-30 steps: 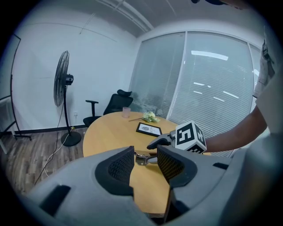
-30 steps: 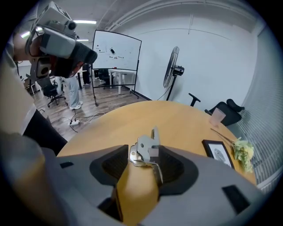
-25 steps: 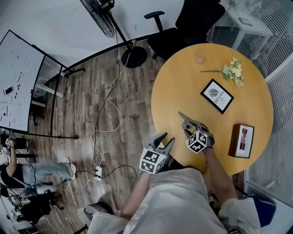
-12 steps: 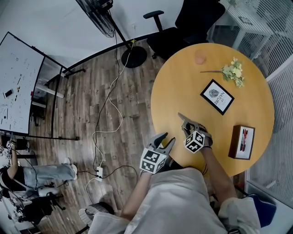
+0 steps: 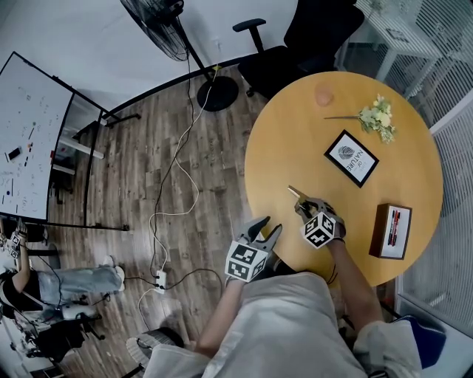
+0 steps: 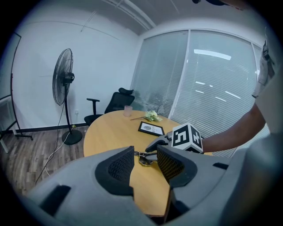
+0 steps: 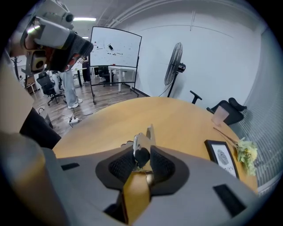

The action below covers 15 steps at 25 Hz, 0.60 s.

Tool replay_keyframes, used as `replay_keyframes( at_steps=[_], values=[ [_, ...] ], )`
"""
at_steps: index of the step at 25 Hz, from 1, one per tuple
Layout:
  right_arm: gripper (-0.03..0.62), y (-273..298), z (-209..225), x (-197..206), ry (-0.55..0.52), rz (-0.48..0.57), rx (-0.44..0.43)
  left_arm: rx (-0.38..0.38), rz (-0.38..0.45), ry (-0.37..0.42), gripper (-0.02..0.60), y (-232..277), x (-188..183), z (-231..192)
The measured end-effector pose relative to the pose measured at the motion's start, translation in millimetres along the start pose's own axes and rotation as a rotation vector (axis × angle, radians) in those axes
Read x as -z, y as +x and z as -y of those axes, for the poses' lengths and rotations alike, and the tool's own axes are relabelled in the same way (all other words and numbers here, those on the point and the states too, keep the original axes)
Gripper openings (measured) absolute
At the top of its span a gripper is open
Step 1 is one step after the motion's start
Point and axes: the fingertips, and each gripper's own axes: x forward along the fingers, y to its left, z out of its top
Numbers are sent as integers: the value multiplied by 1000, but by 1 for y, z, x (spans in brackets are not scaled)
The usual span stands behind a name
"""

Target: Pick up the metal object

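Note:
The metal object (image 5: 295, 193), a slim silvery piece with a dark head, lies at the near left part of the round wooden table (image 5: 295, 133). My right gripper (image 5: 304, 204) is on it. In the right gripper view its jaws are closing, and both pads touch the dark head of the metal object (image 7: 142, 141), whose silvery end sticks out ahead of them. My left gripper (image 5: 264, 225) hangs open beside the table's near edge with nothing between its fingers. In the left gripper view the metal object (image 6: 143, 158) shows on the table under the right gripper (image 6: 154, 145).
Farther across the table are a framed picture (image 5: 350, 156), a sprig of flowers (image 5: 377, 116), a pink cup (image 5: 323, 94) and a box with pens (image 5: 390, 228). An office chair (image 5: 295, 37), a standing fan (image 5: 159, 22) and a white cable (image 5: 174, 192) are on the wooden floor.
The right gripper's jaws have narrowed around the metal object, staying at the same spot on the table. The left gripper has hardly moved.

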Motion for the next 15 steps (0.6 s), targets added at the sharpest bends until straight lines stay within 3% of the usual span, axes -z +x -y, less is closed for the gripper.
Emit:
replay_keyframes(
  at_steps=[15],
  values=[
    [66, -12, 13, -10, 364, 80, -121, 7, -11, 5, 160, -2, -4, -2]
  ],
)
